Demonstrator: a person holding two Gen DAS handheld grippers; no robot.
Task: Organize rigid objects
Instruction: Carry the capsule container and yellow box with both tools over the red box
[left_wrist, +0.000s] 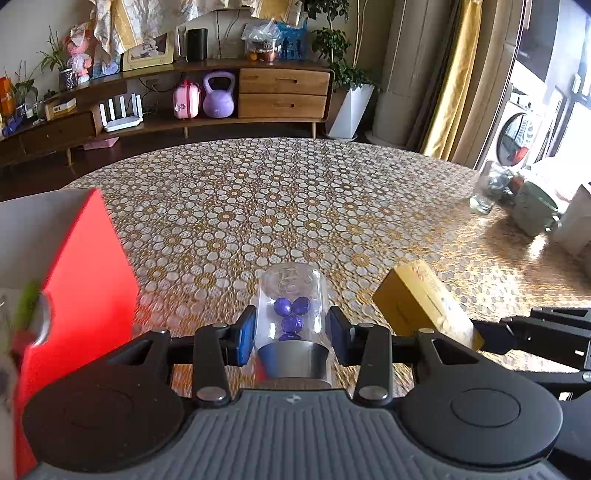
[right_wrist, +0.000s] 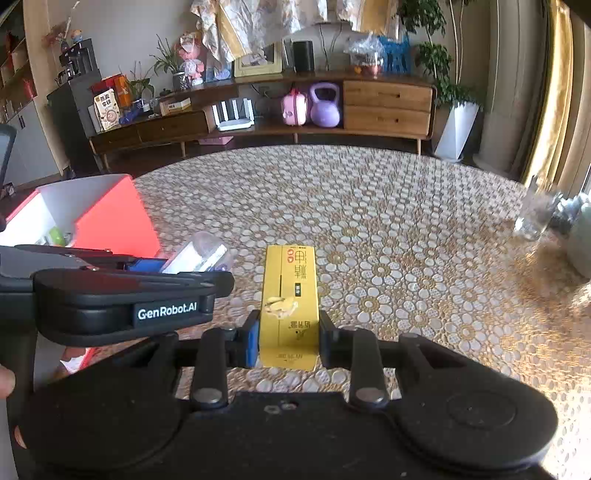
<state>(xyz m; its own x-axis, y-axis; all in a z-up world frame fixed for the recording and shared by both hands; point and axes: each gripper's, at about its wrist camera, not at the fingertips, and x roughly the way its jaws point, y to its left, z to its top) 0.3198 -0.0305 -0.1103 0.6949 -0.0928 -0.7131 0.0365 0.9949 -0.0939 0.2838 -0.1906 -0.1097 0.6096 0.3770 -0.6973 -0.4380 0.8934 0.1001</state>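
My left gripper (left_wrist: 292, 334) is shut on a clear jar (left_wrist: 291, 295) with purple beads inside and a grey cap, held above the table. The jar also shows in the right wrist view (right_wrist: 201, 254). My right gripper (right_wrist: 288, 339) is shut on a yellow box (right_wrist: 290, 295) with printed characters; the box also shows in the left wrist view (left_wrist: 421, 299), to the right of the jar. A red box with a white inside (left_wrist: 85, 266) stands at the left, close to my left gripper; in the right wrist view (right_wrist: 110, 214) it holds some small items.
The round table (right_wrist: 369, 206) has a floral cloth. A glass jar (right_wrist: 532, 218) and a pale green pot (left_wrist: 532, 210) sit at its right edge. A wooden sideboard (left_wrist: 284, 92) stands beyond the table.
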